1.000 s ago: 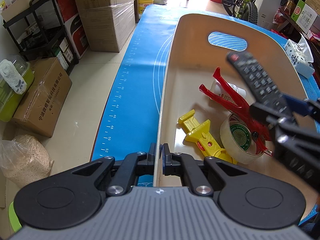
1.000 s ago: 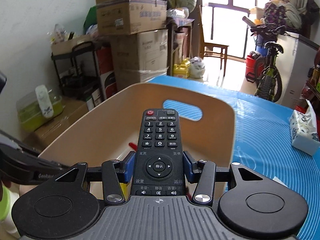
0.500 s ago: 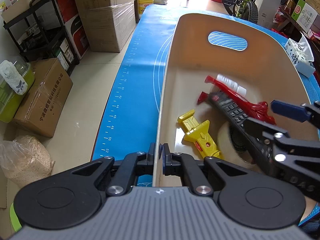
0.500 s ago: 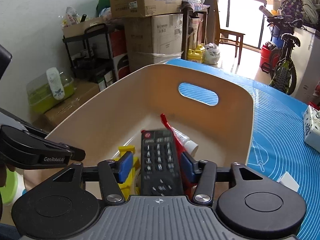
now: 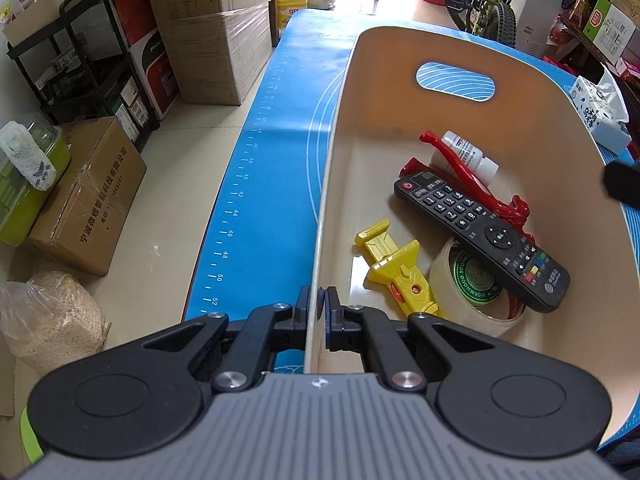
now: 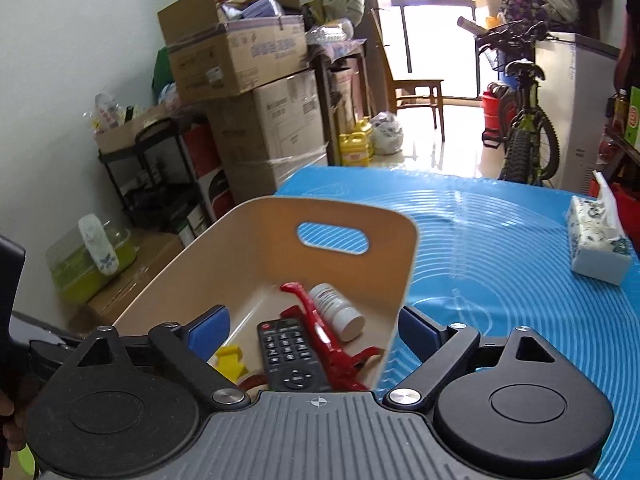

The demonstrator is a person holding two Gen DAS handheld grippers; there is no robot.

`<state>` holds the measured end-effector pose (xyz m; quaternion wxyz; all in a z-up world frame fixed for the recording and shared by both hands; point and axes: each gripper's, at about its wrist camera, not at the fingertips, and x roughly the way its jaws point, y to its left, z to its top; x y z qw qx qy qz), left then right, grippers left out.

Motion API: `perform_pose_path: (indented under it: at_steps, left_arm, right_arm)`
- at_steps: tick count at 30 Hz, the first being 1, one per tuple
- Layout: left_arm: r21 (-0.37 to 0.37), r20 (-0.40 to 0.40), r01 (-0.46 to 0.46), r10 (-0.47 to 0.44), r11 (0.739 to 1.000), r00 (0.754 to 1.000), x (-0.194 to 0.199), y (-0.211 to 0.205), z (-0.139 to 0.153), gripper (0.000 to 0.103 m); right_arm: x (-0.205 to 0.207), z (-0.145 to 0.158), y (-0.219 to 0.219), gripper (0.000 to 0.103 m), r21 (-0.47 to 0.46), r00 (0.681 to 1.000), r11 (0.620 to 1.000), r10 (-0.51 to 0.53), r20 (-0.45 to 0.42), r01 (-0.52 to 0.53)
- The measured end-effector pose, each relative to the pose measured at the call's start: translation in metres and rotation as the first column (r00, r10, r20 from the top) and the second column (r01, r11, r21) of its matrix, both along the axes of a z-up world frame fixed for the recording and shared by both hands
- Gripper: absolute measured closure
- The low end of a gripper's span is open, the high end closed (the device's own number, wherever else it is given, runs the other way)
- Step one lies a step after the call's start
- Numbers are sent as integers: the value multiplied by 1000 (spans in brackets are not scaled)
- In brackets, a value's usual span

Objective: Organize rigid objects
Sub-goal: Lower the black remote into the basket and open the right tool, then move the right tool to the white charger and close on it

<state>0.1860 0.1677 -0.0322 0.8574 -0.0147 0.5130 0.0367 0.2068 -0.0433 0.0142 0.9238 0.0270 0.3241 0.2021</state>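
The remote (image 5: pixel 480 240) is lying in the tan bin (image 5: pixel 400 52), on top of the tape roll (image 5: pixel 472 292) and against the red tool (image 5: pixel 476 184). Its drop looks done. The right hand-held gripper (image 6: pixel 314 326) is spread wide with nothing in it. The left hand-held gripper (image 5: pixel 319 304) is pinched on the bin's wall. Another thing is probably to be fetched next. The bin's high walls must be cleared when lifting out. Lots of blue counter (image 6: pixel 500 248) is bare on the right.
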Motion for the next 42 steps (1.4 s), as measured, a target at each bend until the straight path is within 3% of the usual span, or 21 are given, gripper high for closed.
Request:
perform_pose_path:
  at_steps: [8,14,22,32,42]
  left_arm:
    - [3,0,0,0,1000,1000,0,0,0,97]
    - [10,-2,-1,1,1000,1000,1,-2,0,97]
    - [15,-4,-2,2,1000,1000,1,-5,0,96]
    - [16,-5,-3,3,1000,1000,1,-5,0,96]
    - [19,-5,-2,2,1000,1000,2,-5,-1,96]
  right_arm:
    - [8,-1,-50,4,2,993,994,-113,25,113]
    - [22,-21,-83,3,-3,982,982,-189,-2,189]
    - [39,-61,-105,3,-116,976,970,-219,-19,216]
    - [50,-91,-132,3,-134,957,951,-285,-42,278]
    - [59,-115,-135,3,-133,958,955,-276,-79,264]
